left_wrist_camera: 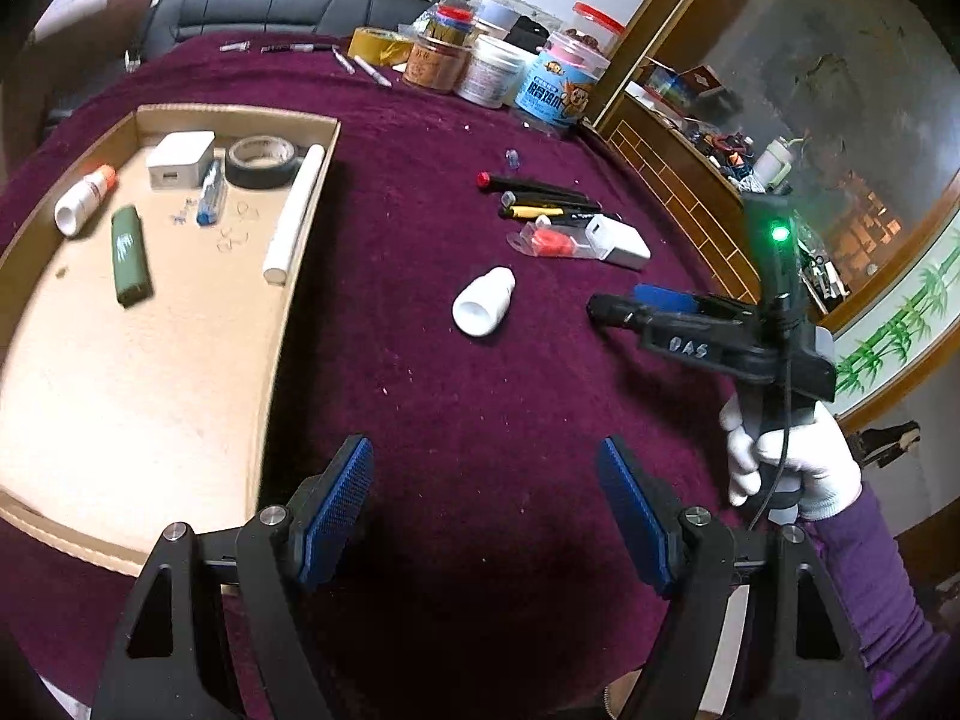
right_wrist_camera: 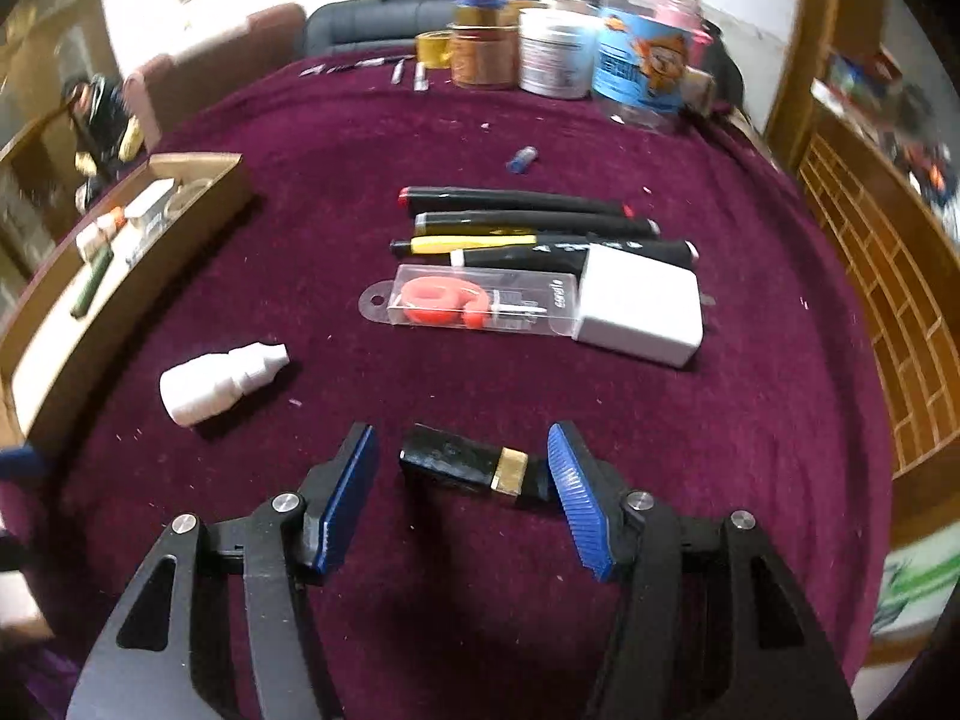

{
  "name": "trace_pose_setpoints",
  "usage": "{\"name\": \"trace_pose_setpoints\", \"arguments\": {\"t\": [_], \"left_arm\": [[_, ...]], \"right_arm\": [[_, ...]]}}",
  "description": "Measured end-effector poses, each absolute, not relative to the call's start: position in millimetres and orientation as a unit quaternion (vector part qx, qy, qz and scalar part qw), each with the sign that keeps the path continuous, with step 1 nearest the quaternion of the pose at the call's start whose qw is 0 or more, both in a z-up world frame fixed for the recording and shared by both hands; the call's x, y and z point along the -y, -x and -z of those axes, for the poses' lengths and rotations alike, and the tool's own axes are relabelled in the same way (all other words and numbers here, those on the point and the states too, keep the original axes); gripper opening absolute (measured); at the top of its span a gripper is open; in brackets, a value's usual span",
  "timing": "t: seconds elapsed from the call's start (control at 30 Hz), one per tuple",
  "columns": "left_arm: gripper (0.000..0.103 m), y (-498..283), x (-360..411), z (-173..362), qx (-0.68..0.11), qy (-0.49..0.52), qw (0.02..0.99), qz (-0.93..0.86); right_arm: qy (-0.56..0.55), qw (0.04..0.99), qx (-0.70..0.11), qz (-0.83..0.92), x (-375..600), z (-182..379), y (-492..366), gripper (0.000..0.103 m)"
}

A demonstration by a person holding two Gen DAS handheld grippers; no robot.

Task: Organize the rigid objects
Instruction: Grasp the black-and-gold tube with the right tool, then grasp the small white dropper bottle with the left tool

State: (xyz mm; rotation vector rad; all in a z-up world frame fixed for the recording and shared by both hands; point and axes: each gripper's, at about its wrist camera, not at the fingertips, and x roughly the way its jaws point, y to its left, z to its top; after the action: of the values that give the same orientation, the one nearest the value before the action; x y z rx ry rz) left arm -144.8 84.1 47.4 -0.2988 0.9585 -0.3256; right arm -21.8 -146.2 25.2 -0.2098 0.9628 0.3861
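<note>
The right gripper (right_wrist_camera: 462, 492) was wide open, with a small black block (right_wrist_camera: 459, 462) lying on the red cloth (right_wrist_camera: 750, 420) between its fingers – not squeezed. The left gripper (left_wrist_camera: 486, 510) was open too, holding nothing – the box (left_wrist_camera: 294, 252) sat to its left

Counts:
- cardboard tray (left_wrist_camera: 312, 180): 1, holding 7 items: white bottle, green lighter, charger block, blue pen, tape roll, white tube, and 1 clear bit, probably.
- loose on cloth: 4 dark markers (right_wrist_camera: 516, 201), 1 white bottle (right_wrist_camera: 216, 383), 1 clear case with red part (right_wrist_camera: 468, 303), 1 white charger (right_wrist_camera: 639, 309), 1 black-gold lighter (right_wrist_camera: 462, 463), 1 small blue cap (right_wrist_camera: 521, 158).
- jars (left_wrist_camera: 492, 69) at far edge: about 6, overlapping.
</note>
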Motion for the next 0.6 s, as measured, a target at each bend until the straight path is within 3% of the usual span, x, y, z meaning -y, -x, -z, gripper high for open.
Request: {"name": "trace_pose_setpoints", "arguments": {"t": [0.13, 0.33, 0.4, 0.47, 0.6], "left_arm": [[0.072, 144.1, -89.9, -54.9, -0.450, 0.139, 0.871, 0.140], [0.072, 126.5, -81.8, -61.6, -0.448, 0.110, 0.877, 0.132], [0.072, 114.7, -69.2, -67.1, -0.440, 0.078, 0.885, 0.129], [0.072, 102.4, -56.5, -68.3, -0.434, 0.046, 0.890, 0.130], [0.072, 65.2, -32.5, -48.6, -0.450, -0.015, 0.884, 0.126]], "right_arm": [[0.117, 0.837, -0.498, -0.194, 133.4, -11.3, 24.1, 0.060], [0.042, 0.815, -0.537, -0.212, 146.2, -17.0, 25.4, 0.057], [0.073, 0.830, -0.523, -0.181, 145.4, -15.1, 29.3, 0.044], [0.086, 0.838, -0.518, -0.149, 149.0, -16.5, 32.4, 0.019], [0.076, 0.846, -0.513, -0.121, 165.5, -18.5, 36.8, 0.019]]}}
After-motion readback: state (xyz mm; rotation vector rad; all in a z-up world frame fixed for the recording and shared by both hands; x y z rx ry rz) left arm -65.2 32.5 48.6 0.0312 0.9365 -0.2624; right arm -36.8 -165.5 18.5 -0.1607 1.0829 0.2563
